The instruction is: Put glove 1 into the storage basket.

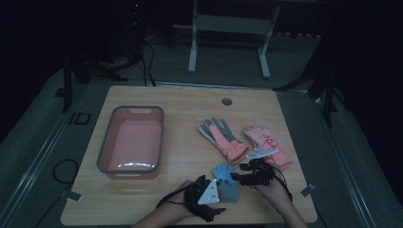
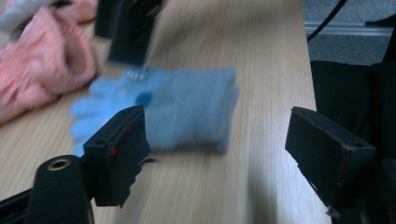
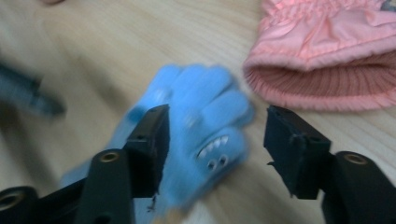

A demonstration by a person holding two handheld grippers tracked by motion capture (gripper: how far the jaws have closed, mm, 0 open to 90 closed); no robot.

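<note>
A small blue glove (image 1: 226, 183) with a monster face lies flat near the table's front edge, between my two grippers. My left gripper (image 1: 215, 194) sits just left of its cuff. In the left gripper view that gripper (image 2: 224, 140) stands open, and the blue glove (image 2: 187, 109) lies just beyond its jaws. My right gripper (image 1: 237, 176) comes in from the right at the glove's finger end. In the right gripper view its jaws (image 3: 215, 140) straddle the fingers of the blue glove (image 3: 205, 121), with a gap showing at the right jaw.
Two pink gloves lie behind the grippers, one with grey fingers (image 1: 222, 137) and one all pink (image 1: 265, 140). A pink tub (image 1: 105, 137) with a grey rim stands at the left. A cable hole (image 1: 226, 101) is at the table's back. The front edge is close.
</note>
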